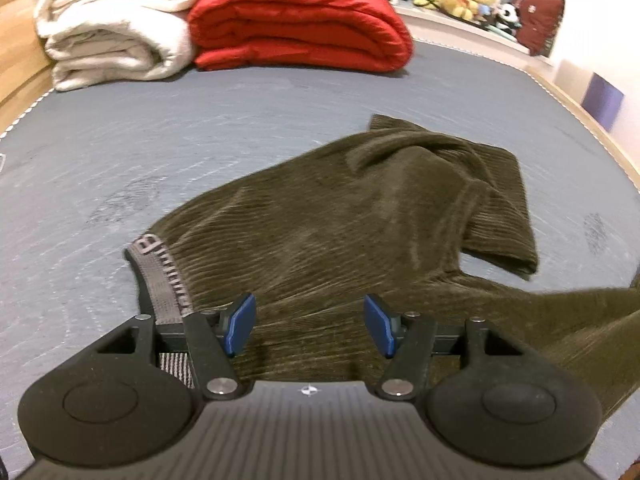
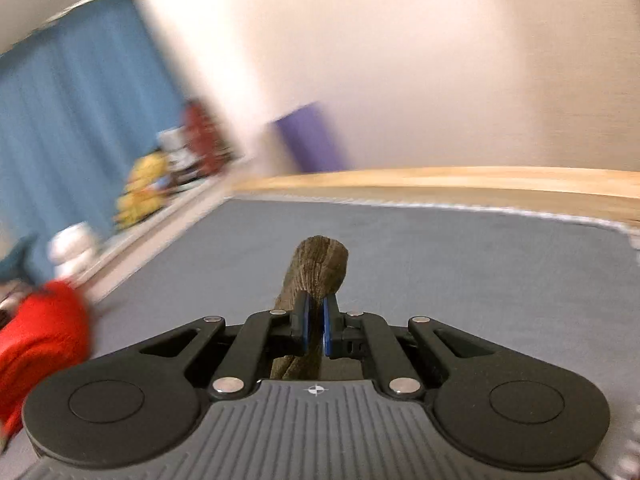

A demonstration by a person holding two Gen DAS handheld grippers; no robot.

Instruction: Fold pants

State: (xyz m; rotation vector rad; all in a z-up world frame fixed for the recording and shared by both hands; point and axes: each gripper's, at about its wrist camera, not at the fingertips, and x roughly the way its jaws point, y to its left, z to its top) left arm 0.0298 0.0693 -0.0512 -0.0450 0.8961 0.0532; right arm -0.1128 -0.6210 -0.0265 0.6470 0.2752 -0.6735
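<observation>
Right gripper [image 2: 314, 317] of mine is clamped on a bunched fold of the olive-green ribbed corduroy pants [image 1: 360, 216], fabric poking out above the 2 blue pads, lifted off the grey mattress [image 1: 200, 152]. Left gripper [image 1: 310, 322] hangs w/ pads apart over the pants near the grey lettered waistband [image 1: 164, 276], nothing btwn them. Pants lie rumpled across the mattress. Folded red quilt [image 1: 300, 24] and folded cream blanket [image 1: 116, 28] sit at the far edge, touching.
</observation>
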